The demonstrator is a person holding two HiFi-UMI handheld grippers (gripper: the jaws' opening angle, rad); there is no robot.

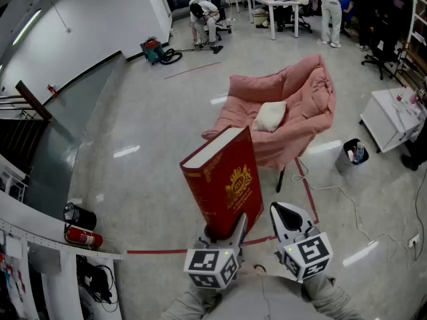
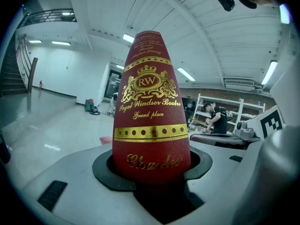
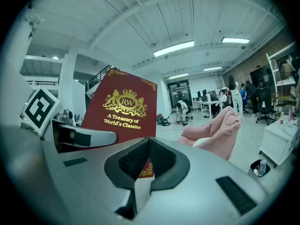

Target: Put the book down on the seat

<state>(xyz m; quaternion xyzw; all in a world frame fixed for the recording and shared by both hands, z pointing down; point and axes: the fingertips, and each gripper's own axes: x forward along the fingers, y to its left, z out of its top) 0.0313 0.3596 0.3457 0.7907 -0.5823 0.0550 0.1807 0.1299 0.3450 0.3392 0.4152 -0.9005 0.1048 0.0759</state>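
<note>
A thick red book (image 1: 223, 179) with gold lettering stands upright in the air, held by its lower end in my left gripper (image 1: 223, 231). In the left gripper view the book's spine (image 2: 151, 116) fills the gap and both pads of the left gripper (image 2: 151, 170) press on it. My right gripper (image 1: 288, 215) hangs just right of the book, shut and empty; in its own view the right gripper (image 3: 146, 165) has the book's cover (image 3: 122, 107) to its left. The pink padded chair (image 1: 293, 105) with a white cushion (image 1: 269, 115) stands beyond the book; the chair (image 3: 220, 130) also shows in the right gripper view.
A red tape line (image 1: 160, 251) runs across the grey floor under the grippers. A small black bin (image 1: 352, 153) and a white table (image 1: 390, 115) stand right of the chair, with a cable on the floor. A fire extinguisher (image 1: 83, 237) lies at the left. People sit and stand at desks far back.
</note>
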